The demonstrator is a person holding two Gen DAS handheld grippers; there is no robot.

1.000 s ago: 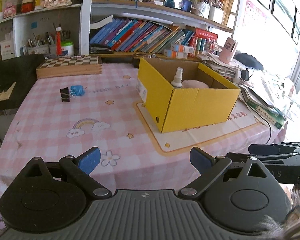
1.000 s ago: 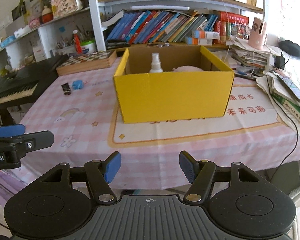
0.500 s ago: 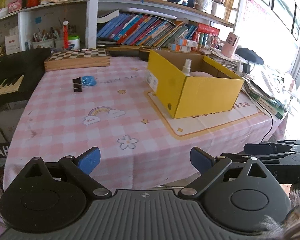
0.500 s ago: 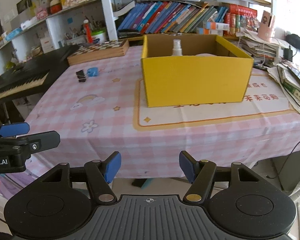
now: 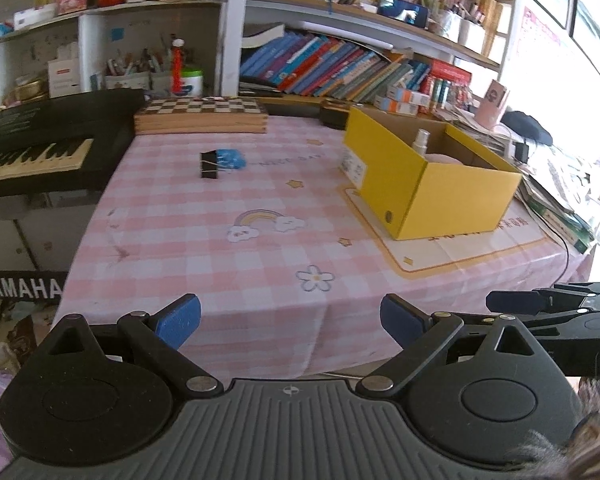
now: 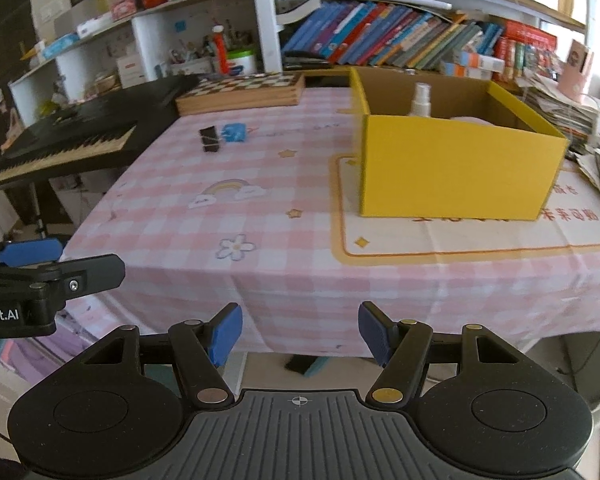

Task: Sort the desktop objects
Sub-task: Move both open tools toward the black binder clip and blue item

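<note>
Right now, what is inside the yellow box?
Inside the box a spray bottle stands upright, with something pale pink beside it. The front wall hides the box floor and anything lower.

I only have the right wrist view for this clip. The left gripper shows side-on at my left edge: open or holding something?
Observer: The left wrist view shows the left gripper open and empty.
Operator: Anything on the box's left-hand wall? I see one plain face.
Observer: The yellow box has a white label on that wall.
Operator: Is the keyboard's brand visible?
Observer: A strip reading YAMAHA shows below the keyboard.
</note>
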